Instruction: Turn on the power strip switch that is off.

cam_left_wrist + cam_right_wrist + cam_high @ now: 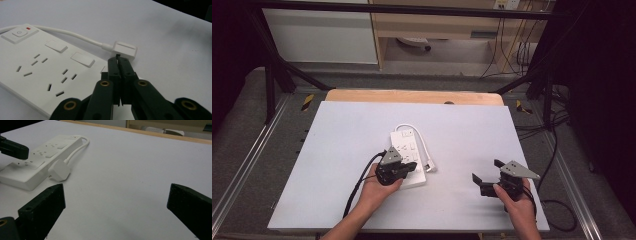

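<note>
Left gripper (117,58) jaws pressed together, empty, over power strip (37,67) near plug (124,49), frame centre. Right gripper (115,205) wide, idle. Best to press squarely, gently.

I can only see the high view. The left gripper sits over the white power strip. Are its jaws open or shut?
Observer: Shut. In the left gripper view the left gripper has its jaws pressed together with nothing between them, above the power strip.
Operator: What's on the strip?
Observer: A round button with a small red light beside it sits at the end where the cord comes out.
Operator: And the plug?
Observer: The right gripper view shows the white plug lying on the table, right beside the strip.
Operator: Is the other gripper holding anything?
Observer: No. The right gripper has its jaws wide apart over bare table.
</note>
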A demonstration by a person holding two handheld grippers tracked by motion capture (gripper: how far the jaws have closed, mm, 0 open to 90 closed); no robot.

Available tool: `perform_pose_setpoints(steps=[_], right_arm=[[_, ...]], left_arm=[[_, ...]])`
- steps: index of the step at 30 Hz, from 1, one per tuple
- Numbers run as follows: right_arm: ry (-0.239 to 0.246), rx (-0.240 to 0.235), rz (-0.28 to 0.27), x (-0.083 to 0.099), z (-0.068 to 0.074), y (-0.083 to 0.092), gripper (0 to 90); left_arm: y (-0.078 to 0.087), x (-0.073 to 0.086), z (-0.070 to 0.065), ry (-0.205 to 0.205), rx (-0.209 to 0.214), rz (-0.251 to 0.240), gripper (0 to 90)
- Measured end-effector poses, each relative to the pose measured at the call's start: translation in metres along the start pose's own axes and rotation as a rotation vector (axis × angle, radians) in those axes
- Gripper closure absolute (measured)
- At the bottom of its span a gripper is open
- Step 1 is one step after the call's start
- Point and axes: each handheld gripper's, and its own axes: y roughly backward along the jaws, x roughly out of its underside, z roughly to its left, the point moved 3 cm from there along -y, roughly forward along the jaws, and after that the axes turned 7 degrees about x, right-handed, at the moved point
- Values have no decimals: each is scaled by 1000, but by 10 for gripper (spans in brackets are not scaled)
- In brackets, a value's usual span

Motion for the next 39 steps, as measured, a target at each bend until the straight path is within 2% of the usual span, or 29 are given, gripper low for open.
perform_pose_setpoints(steps=[14, 27, 39], right_arm=[[3, -4, 2, 0, 0, 0, 22], [4, -4, 1, 0, -1, 0, 23], [0, -6, 2, 0, -1, 0, 23]], left_arm=[[-11, 0, 7, 4, -16, 0, 900], [-17, -3, 8, -13, -21, 16, 900], [-20, -3, 10, -12, -25, 24, 900]])
